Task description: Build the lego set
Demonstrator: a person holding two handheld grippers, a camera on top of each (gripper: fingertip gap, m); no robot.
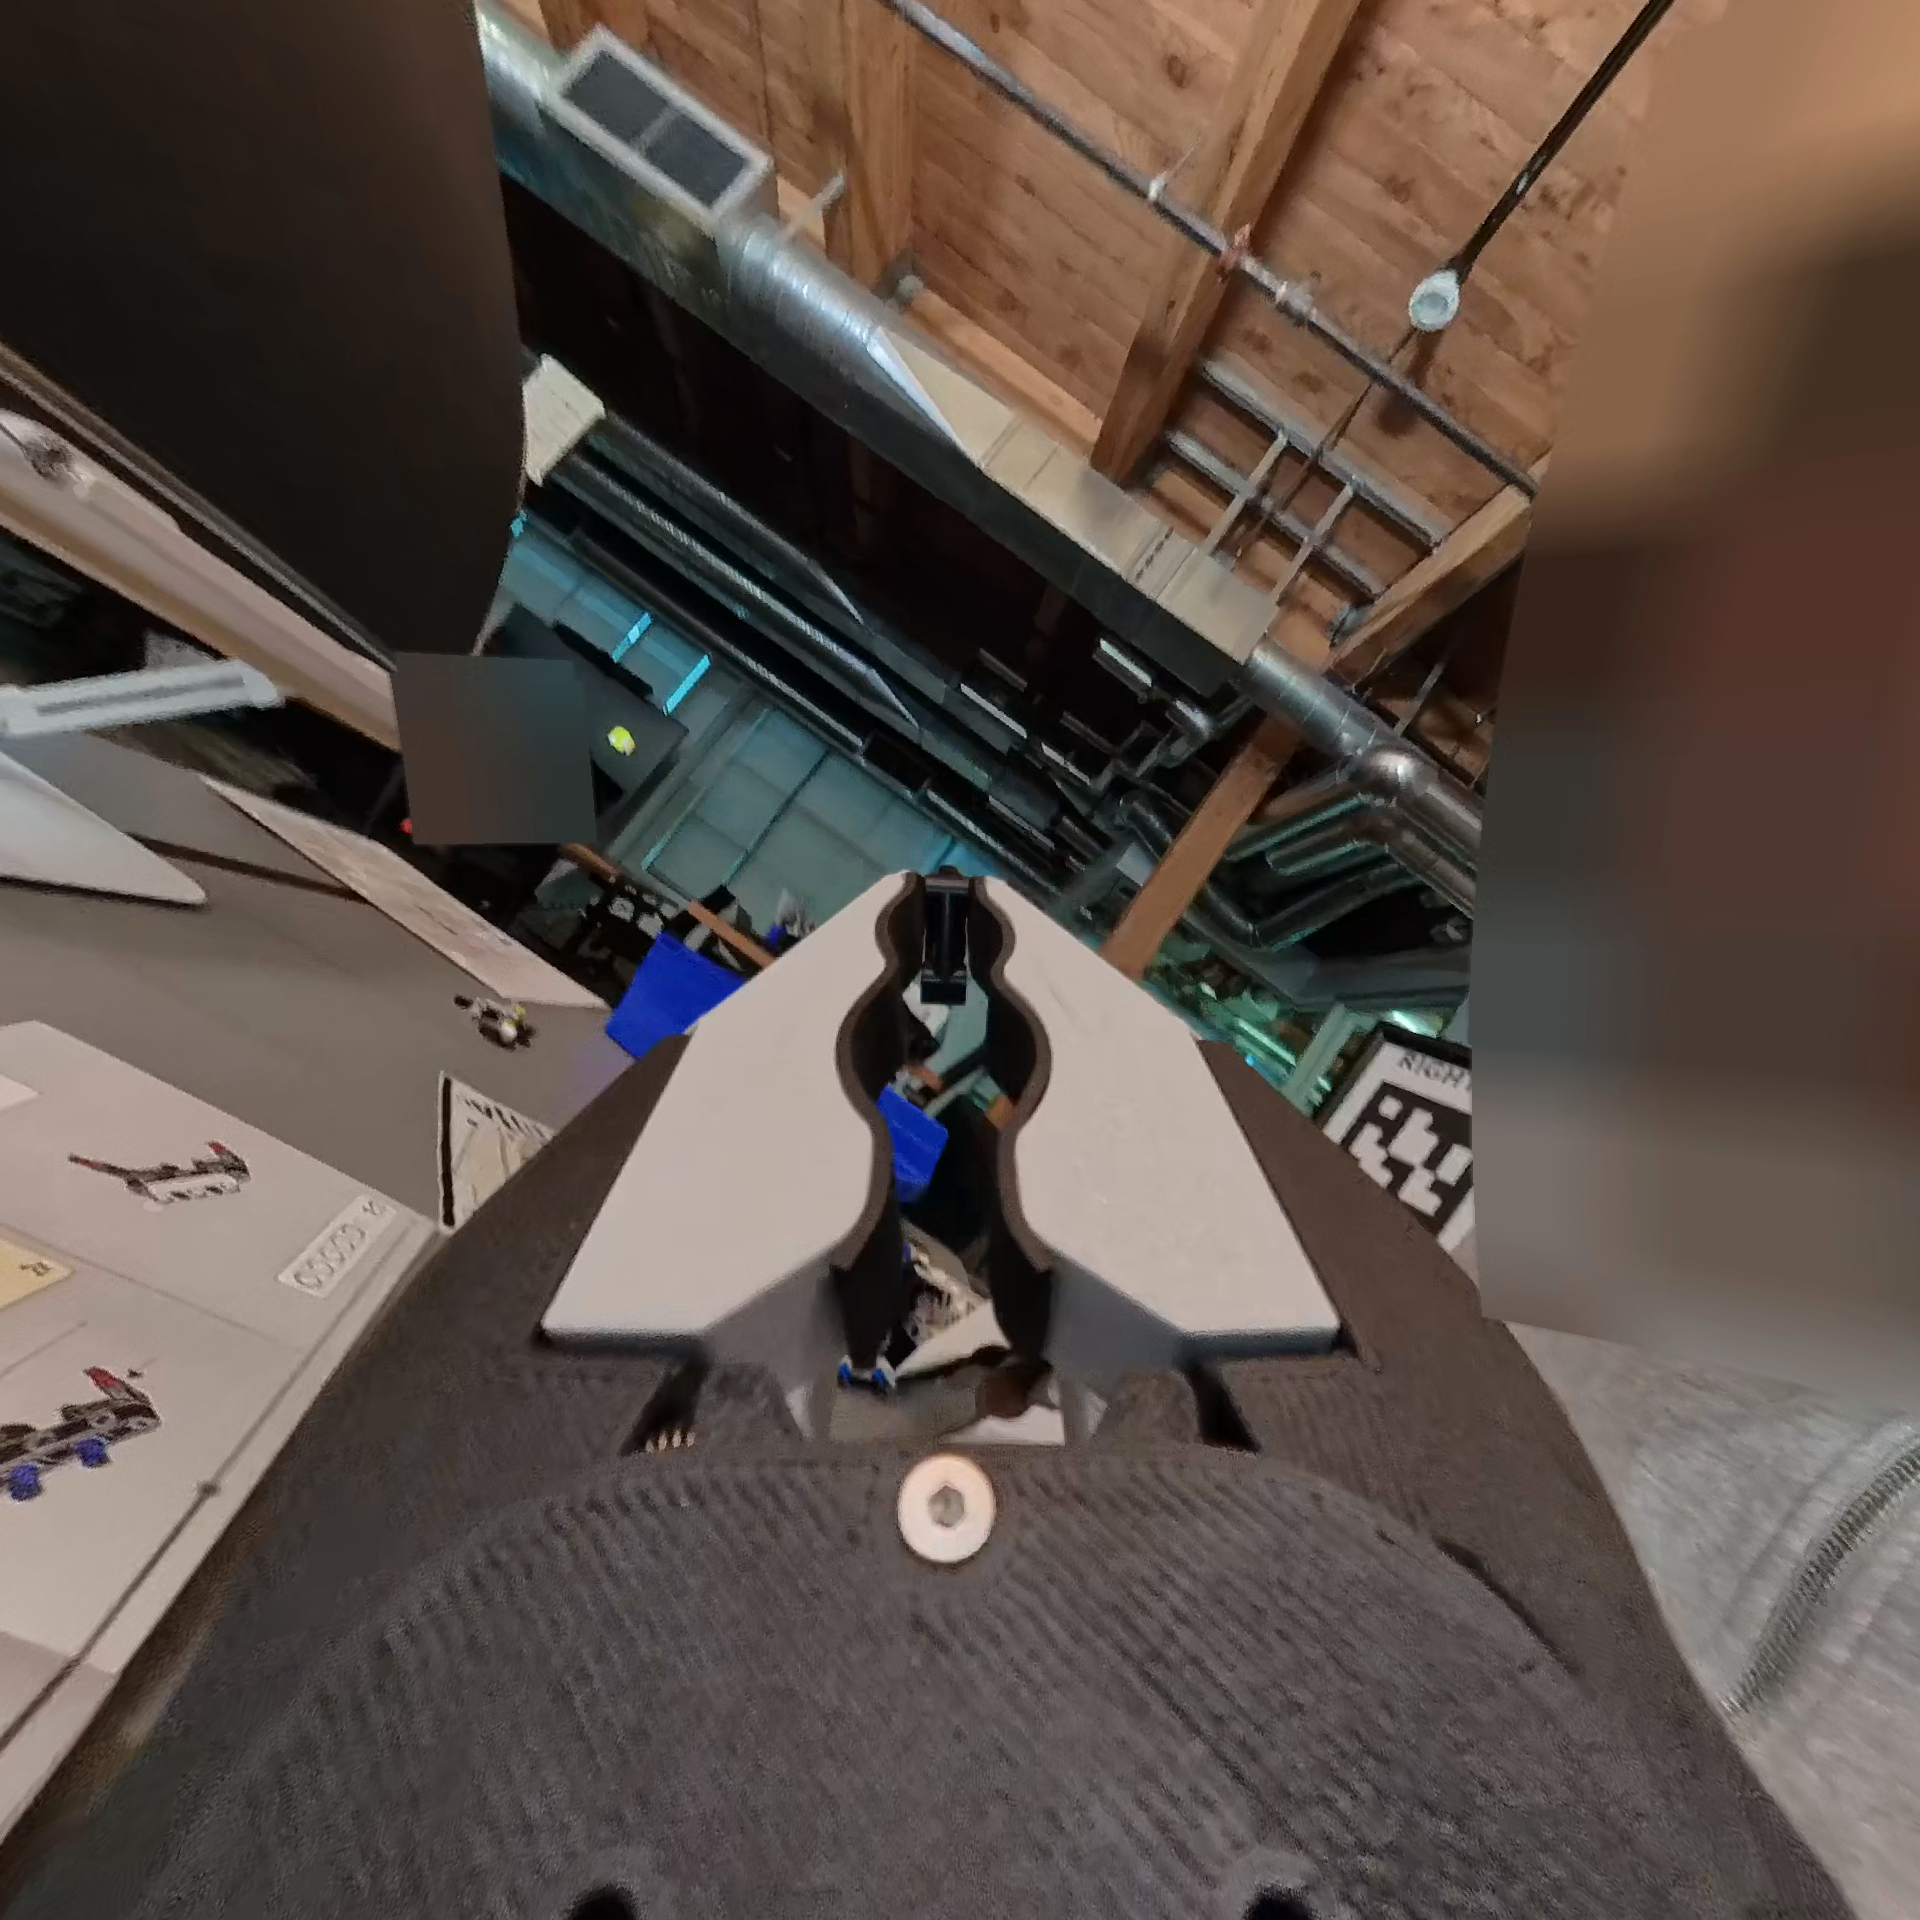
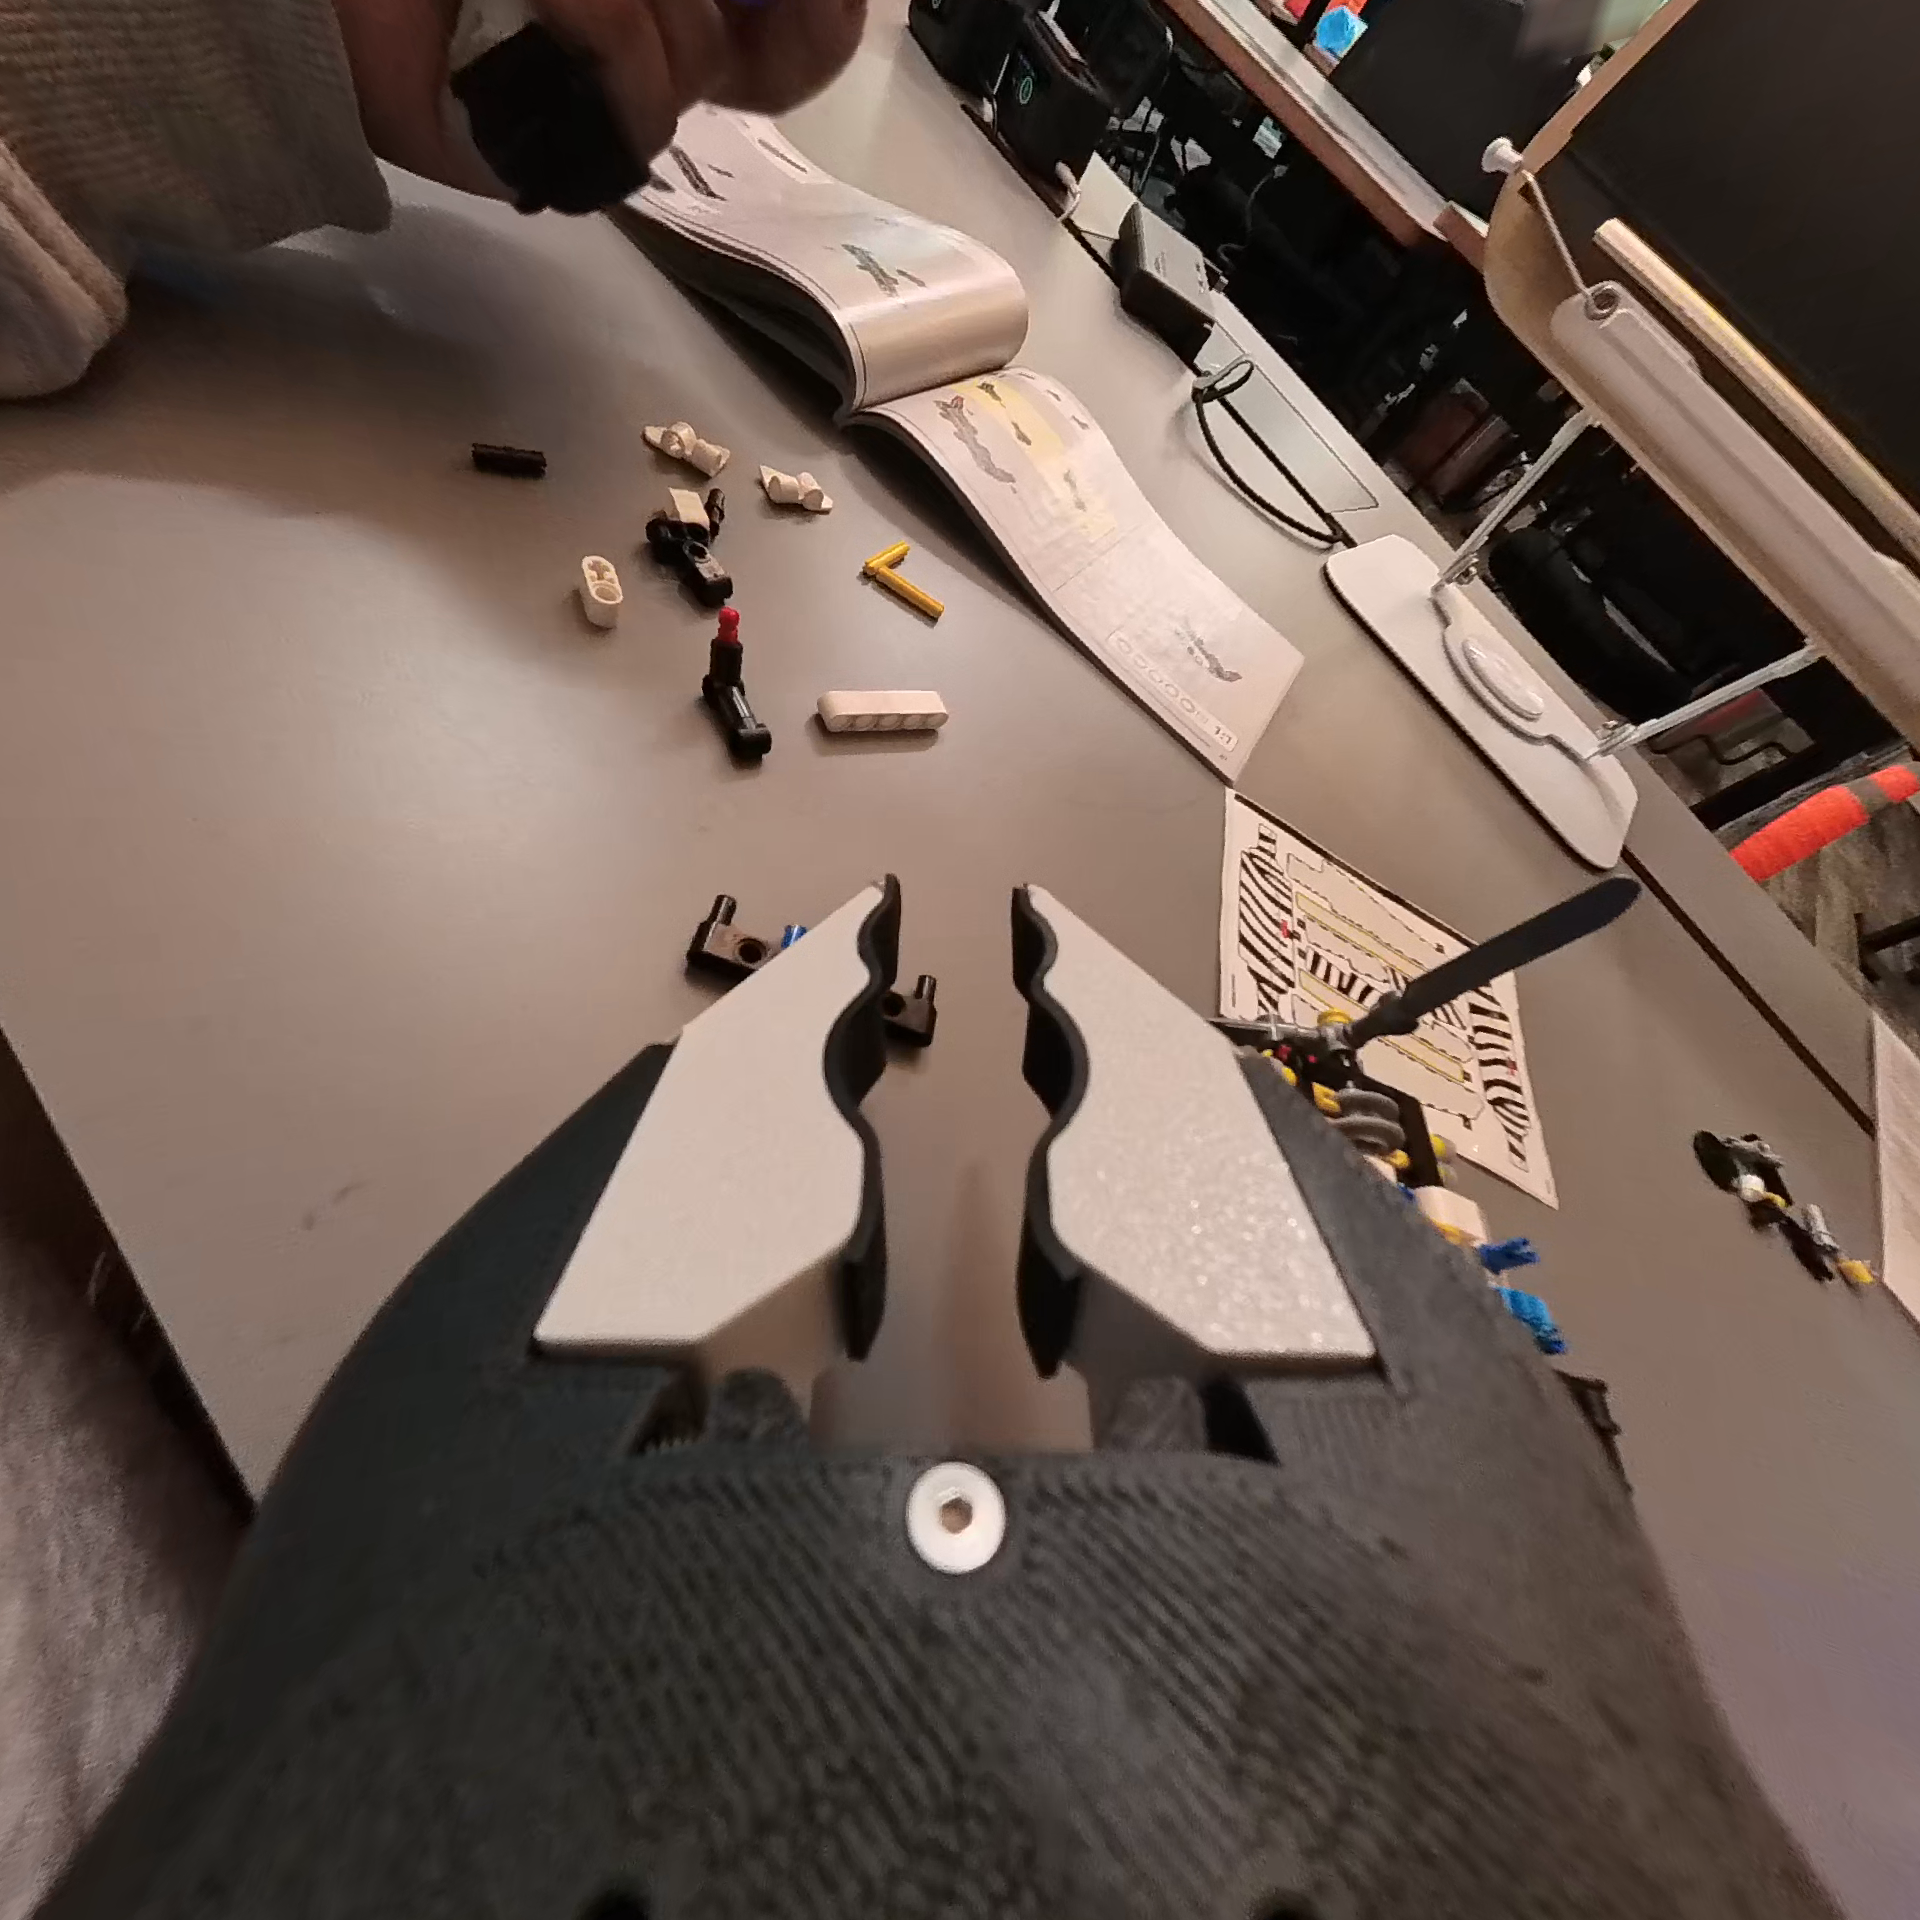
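My left gripper (image 1: 945,904) is raised off the table, tilted up toward the ceiling, and shut on a small black lego piece (image 1: 943,951) at its fingertips. My right gripper (image 2: 956,894) is open and empty, low over the grey table (image 2: 312,831). A small black connector (image 2: 912,1006) lies between its fingers, another black piece (image 2: 727,940) just left of them. Farther off lie white pieces (image 2: 883,712), a black and red pin assembly (image 2: 732,686) and a yellow axle (image 2: 902,580). The partly built model with a black rotor blade (image 2: 1496,961) sits to the right.
An open instruction booklet (image 2: 1039,488) and a sticker sheet (image 2: 1351,987) lie on the table; the booklet also shows in the left wrist view (image 1: 156,1247). A lamp base (image 2: 1475,675) stands at right. A person's hand and sleeve (image 2: 156,135) are at upper left. More small parts (image 2: 1766,1195) lie far right.
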